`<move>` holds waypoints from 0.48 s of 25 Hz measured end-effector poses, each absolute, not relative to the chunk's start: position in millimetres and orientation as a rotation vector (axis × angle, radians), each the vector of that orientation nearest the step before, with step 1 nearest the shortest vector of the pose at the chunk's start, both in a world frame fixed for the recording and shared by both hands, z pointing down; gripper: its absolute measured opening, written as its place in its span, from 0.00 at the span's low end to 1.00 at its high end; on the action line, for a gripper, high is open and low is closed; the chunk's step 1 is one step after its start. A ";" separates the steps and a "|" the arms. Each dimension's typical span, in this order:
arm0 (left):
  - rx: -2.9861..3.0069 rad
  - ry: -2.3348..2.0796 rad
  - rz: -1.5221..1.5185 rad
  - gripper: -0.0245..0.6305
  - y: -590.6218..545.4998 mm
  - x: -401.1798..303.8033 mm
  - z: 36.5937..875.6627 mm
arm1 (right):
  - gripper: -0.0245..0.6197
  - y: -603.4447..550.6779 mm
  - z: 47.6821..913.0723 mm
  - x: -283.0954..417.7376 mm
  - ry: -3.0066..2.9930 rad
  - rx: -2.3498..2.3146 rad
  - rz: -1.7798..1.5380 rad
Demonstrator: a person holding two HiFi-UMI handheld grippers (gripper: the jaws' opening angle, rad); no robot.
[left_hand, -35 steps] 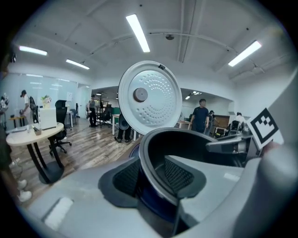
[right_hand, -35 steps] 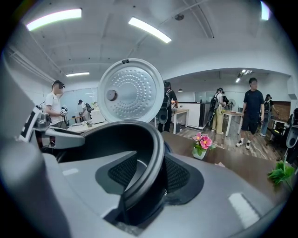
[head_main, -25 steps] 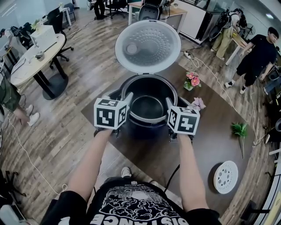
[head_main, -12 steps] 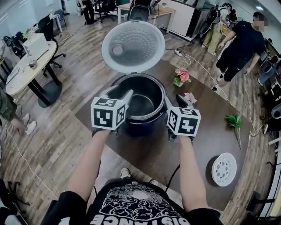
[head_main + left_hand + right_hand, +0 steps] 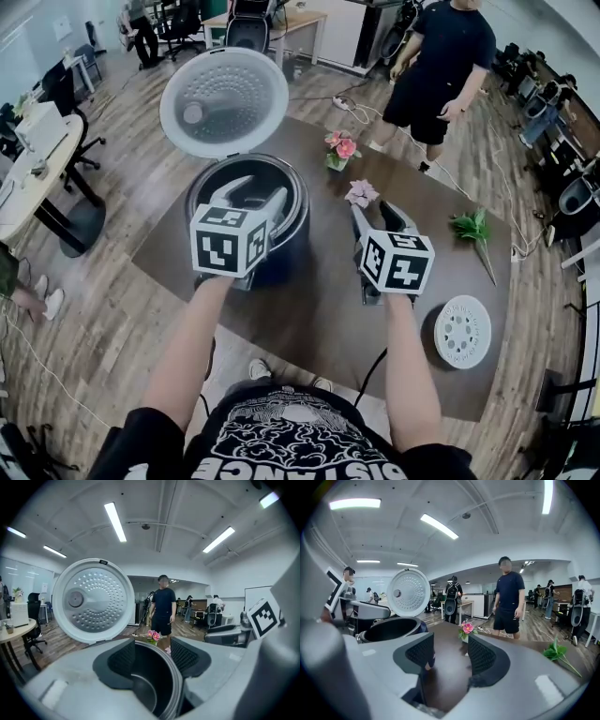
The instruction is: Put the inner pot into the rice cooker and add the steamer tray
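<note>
The dark rice cooker (image 5: 281, 246) stands on the brown table with its white lid (image 5: 223, 101) swung up. The inner pot (image 5: 208, 184) sits inside it, and its rim (image 5: 174, 686) runs low between my left jaws without touching the pads. My left gripper (image 5: 255, 191) hovers over the cooker's near side, its jaws opening. My right gripper (image 5: 372, 212) is to the right of the cooker (image 5: 391, 628), jaws opening, only bare table between them. The white perforated steamer tray (image 5: 462, 331) lies flat near the table's front right.
Pink flowers (image 5: 341, 147), a small loose flower (image 5: 361, 193) and a green sprig (image 5: 472, 227) lie on the brown table (image 5: 319, 309) beyond my right gripper. A person in dark clothes (image 5: 441, 66) stands behind the table. A round office table (image 5: 33, 178) is at the left.
Both grippers have drawn back and up from the pot's rim, with their jaws wider. The right one now stands clear to the cooker's right. The pot stays in the cooker.
</note>
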State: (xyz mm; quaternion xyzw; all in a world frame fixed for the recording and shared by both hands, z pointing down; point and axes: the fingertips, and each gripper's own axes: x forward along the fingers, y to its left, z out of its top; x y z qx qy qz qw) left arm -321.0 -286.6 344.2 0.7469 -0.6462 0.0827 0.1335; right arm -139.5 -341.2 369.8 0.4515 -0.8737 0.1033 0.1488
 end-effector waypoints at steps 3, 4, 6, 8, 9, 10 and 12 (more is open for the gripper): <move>2.230 -1.824 0.260 0.41 -296.7 -289.0 342.6 | 0.41 -340.6 368.0 -102.9 -2.490 1.374 0.307; 2.253 -1.801 0.263 0.41 -300.1 -276.9 341.8 | 0.41 -339.8 367.7 -89.4 -2.478 1.403 0.311; 2.306 -1.751 0.269 0.41 -307.2 -250.6 340.3 | 0.42 -337.8 367.5 -59.9 -2.449 1.471 0.322; 2.356 -1.696 0.272 0.42 -314.1 -223.9 340.3 | 0.42 -335.2 367.8 -30.6 -2.420 1.538 0.334; 2.378 -1.667 0.272 0.43 -316.9 -210.9 341.2 | 0.43 -333.1 368.3 -16.7 -2.404 1.570 0.339; 2.400 -1.636 0.274 0.43 -319.3 -197.8 342.7 | 0.43 -330.1 369.1 -3.1 -2.386 1.601 0.343; 2.443 -1.565 0.281 0.44 -322.8 -170.7 346.6 | 0.44 -322.2 370.3 24.3 -2.344 1.666 0.350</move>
